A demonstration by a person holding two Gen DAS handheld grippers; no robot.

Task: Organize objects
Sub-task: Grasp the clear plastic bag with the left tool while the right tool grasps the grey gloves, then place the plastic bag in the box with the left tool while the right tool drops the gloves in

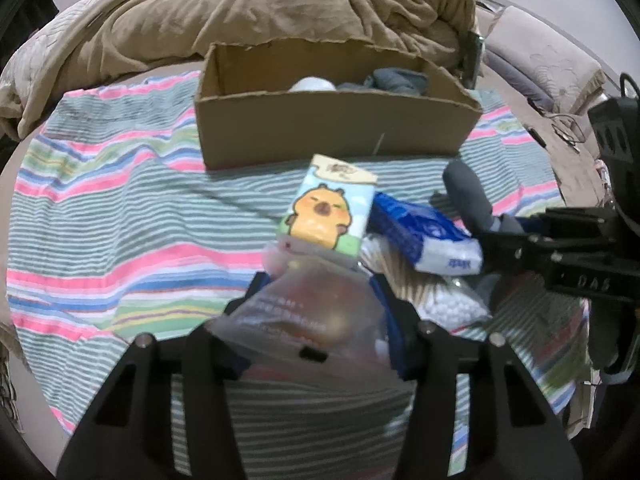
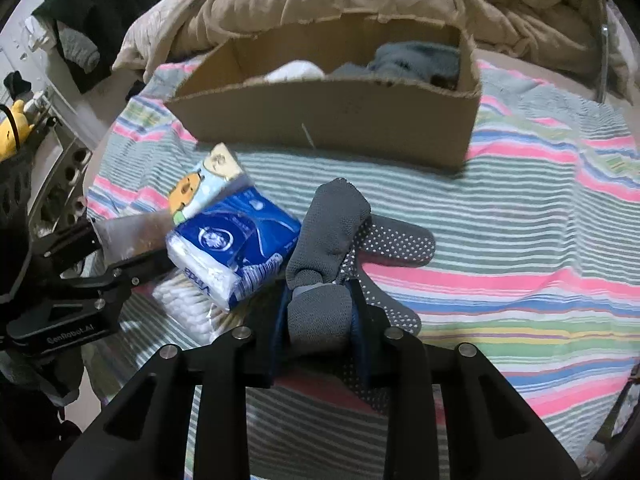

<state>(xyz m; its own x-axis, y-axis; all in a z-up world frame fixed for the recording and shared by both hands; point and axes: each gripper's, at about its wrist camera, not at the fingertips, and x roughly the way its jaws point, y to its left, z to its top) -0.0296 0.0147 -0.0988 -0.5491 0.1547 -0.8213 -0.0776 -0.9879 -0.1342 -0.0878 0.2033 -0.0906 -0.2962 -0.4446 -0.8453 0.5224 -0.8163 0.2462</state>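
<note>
On the far left, beside the bed, a shelf held a yellow plush toy (image 2: 12, 126) and dark clothes (image 2: 100, 12) lay heaped above it. A striped blanket (image 1: 100, 216) covered the bed, with a tan quilt (image 1: 260, 4) bunched up behind it. The left gripper (image 1: 316, 280) had closed on a clear plastic bag (image 1: 304, 308) with something reddish inside, its jaws set fairly narrow with the bag bulging between them; the bag was blurred, so I could not read it. Just beyond the bag's top lay a tissue pack with a yellow cartoon animal (image 1: 326, 208), and to its right a blue tissue pack (image 1: 424, 232) rested partly on a packet of cotton swabs (image 1: 436, 300). Behind these stood an open cardboard box (image 1: 332, 128) on the blanket, already holding something white (image 1: 312, 85) and a grey-blue cloth (image 1: 396, 78). Further right, the right gripper (image 2: 320, 300) was clamped tight on a grey sock (image 2: 328, 240), pinching it near the middle so that one end stood up above the jaws. A second grey sock with white grip dots (image 2: 396, 240) lay flat on the blanket beneath and to the right of it, touching the held one. Both socks lay in front of the box, just beside the blue pack.
</note>
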